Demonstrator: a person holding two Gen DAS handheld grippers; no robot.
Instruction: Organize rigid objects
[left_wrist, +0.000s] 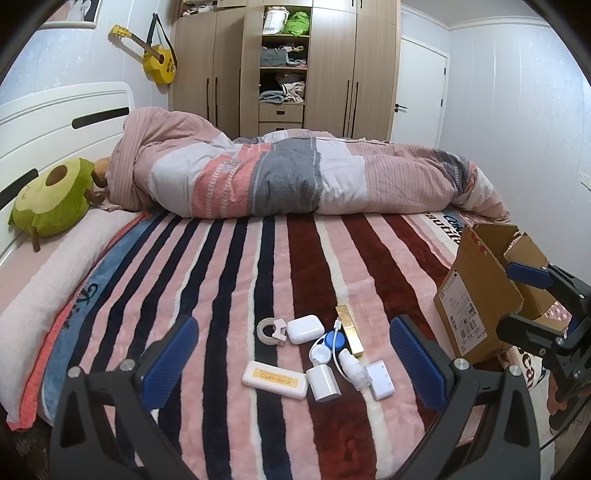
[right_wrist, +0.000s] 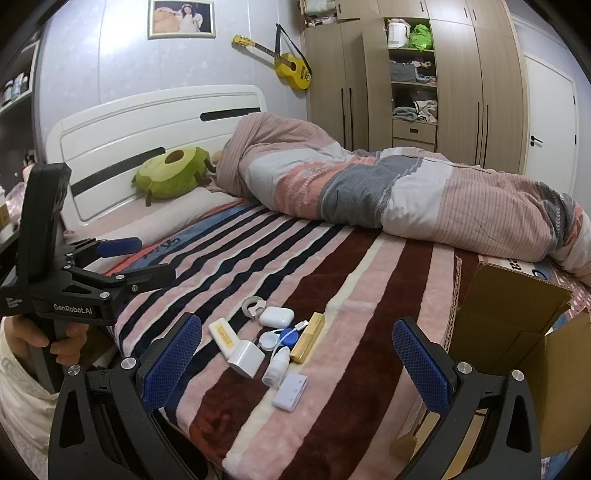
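Note:
A cluster of small rigid items lies on the striped blanket: a tape roll (left_wrist: 271, 328), a white earbud case (left_wrist: 305, 329), a gold bar-shaped box (left_wrist: 349, 329), a blue-and-white lens case (left_wrist: 325, 345), a dropper bottle (left_wrist: 352, 369), a white charger block (left_wrist: 323, 382), a white labelled case (left_wrist: 275, 379) and a small white hub (left_wrist: 380, 379). The same items show in the right wrist view around the charger block (right_wrist: 246, 357). My left gripper (left_wrist: 295, 363) is open above them. My right gripper (right_wrist: 297, 365) is open and empty, beside an open cardboard box (right_wrist: 517, 332).
The cardboard box (left_wrist: 480, 295) stands on the bed at the right. A rolled duvet (left_wrist: 295, 173) lies across the far side. A green avocado cushion (left_wrist: 55, 195) rests by the white headboard. A wardrobe (left_wrist: 284, 66) and a yellow guitar (left_wrist: 155, 55) are behind.

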